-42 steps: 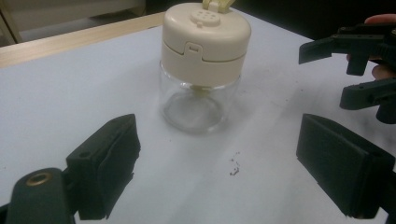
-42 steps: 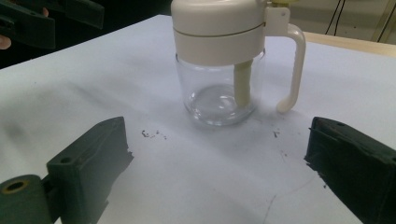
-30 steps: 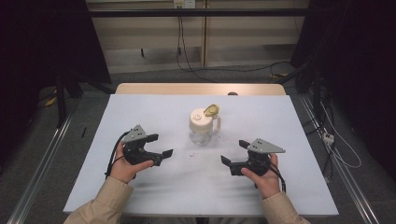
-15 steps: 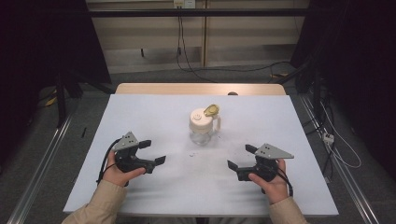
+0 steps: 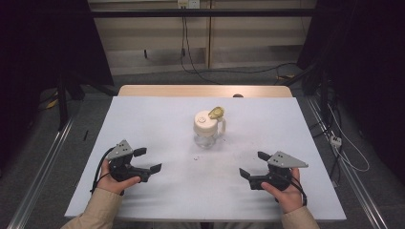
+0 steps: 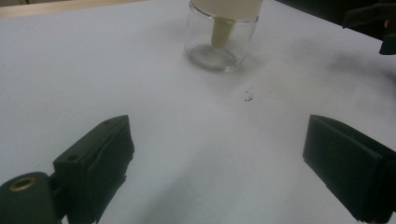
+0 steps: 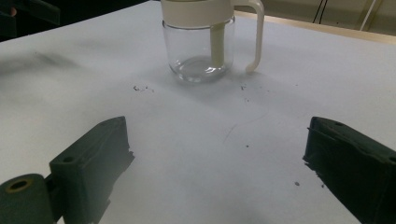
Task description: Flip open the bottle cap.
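Both hands have drawn back toward the near edge of the table (image 5: 143,114) over the last second, so the left gripper (image 5: 147,161) and the right gripper (image 5: 250,166) now sit lower and wider apart than before, each with its jaws spread wide and holding nothing. The glass jar (image 5: 207,135), with its cream lid (image 5: 206,120) and side handle (image 7: 256,35), stands upright mid-table between them, well apart from both. That retreat suggests work on the jar is either finished or not yet begun.
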Motion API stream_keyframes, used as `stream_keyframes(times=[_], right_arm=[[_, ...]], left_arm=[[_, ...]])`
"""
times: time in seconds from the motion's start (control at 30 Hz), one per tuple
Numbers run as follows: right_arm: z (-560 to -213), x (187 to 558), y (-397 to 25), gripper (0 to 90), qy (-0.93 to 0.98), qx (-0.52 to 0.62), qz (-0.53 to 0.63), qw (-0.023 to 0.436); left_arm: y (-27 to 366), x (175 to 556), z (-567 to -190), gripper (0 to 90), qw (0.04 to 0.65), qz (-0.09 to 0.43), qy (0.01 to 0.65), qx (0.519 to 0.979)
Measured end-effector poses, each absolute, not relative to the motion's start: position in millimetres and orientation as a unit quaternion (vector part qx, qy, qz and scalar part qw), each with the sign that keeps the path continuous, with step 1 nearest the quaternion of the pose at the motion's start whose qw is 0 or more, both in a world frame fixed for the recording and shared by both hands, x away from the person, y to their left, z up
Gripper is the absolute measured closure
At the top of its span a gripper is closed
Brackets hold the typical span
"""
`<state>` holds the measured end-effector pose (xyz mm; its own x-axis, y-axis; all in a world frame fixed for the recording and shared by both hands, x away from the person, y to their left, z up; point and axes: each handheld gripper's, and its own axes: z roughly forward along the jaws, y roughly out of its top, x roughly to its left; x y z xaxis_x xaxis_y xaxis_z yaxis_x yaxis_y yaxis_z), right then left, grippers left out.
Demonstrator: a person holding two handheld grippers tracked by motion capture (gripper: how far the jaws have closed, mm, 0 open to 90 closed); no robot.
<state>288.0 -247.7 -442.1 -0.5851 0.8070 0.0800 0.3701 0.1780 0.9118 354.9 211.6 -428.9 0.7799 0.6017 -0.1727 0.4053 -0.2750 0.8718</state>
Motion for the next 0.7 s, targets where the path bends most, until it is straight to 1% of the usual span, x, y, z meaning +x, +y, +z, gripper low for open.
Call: stream_keyframes(times=[0.7], right_arm=[[-445,276,-268,6.4,0.732,0.407,0.498,0.225]], left_arm=[[230,349,-432,6.6,0.509,0.104,0.331,0.788]])
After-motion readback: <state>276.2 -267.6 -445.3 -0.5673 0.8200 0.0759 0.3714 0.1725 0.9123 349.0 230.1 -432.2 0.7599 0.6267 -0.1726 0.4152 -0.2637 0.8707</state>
